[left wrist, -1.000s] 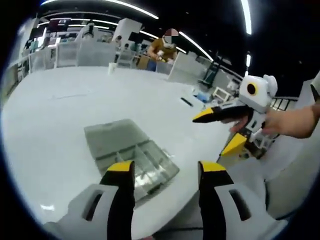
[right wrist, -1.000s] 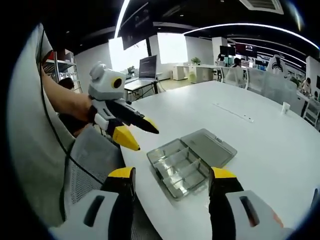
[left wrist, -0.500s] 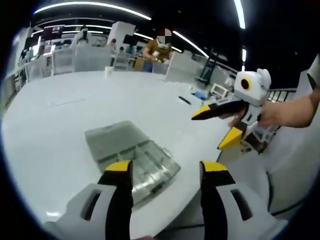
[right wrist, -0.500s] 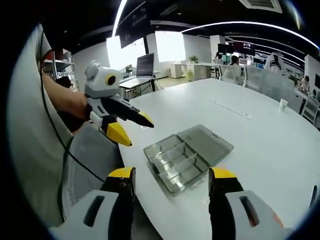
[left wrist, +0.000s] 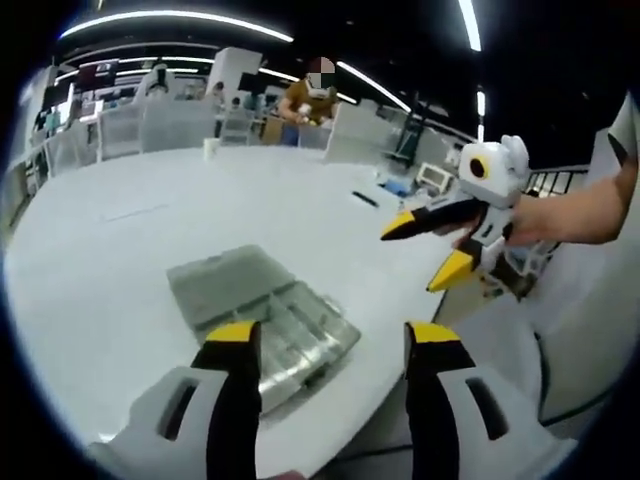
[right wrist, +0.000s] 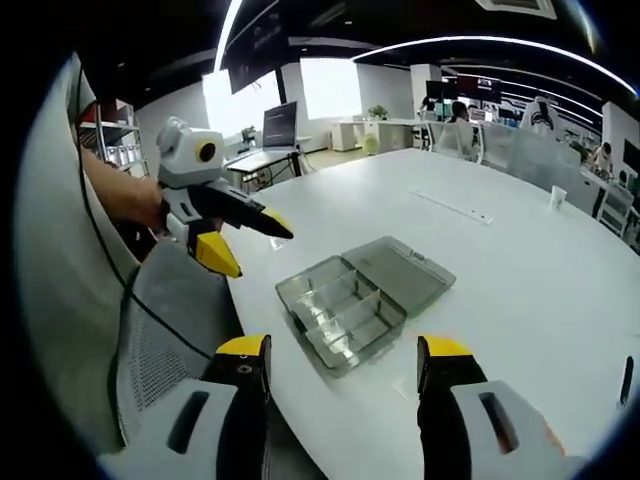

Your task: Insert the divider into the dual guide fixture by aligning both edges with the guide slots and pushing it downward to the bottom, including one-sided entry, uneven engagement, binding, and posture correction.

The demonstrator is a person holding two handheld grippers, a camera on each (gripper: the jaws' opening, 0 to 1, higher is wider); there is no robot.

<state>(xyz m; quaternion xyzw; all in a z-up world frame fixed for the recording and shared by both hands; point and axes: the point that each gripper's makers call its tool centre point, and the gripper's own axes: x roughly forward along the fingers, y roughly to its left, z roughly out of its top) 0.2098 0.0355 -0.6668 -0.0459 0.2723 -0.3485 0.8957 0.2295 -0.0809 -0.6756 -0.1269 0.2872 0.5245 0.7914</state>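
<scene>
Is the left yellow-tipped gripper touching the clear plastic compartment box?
Apart. The right gripper view shows the left gripper in the air, beside the clear plastic compartment box.

bare white table around open compartment box — unobstructed

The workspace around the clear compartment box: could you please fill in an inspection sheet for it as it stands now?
Surface: white table, broad and mostly bare.
Job's things: clear compartment box lies open near the table edge, its lid folded flat beside the tray; dividers stand inside. No loose divider seen.
Clutter: small white cup far across the table; dark flat item by the far edge.
Grippers: left gripper and right gripper both open, held in the air, holding nothing.
Cables: thin black cable across the mesh chair.
Surroundings: open office, ceiling light strips, desks, a person seated far off.
</scene>
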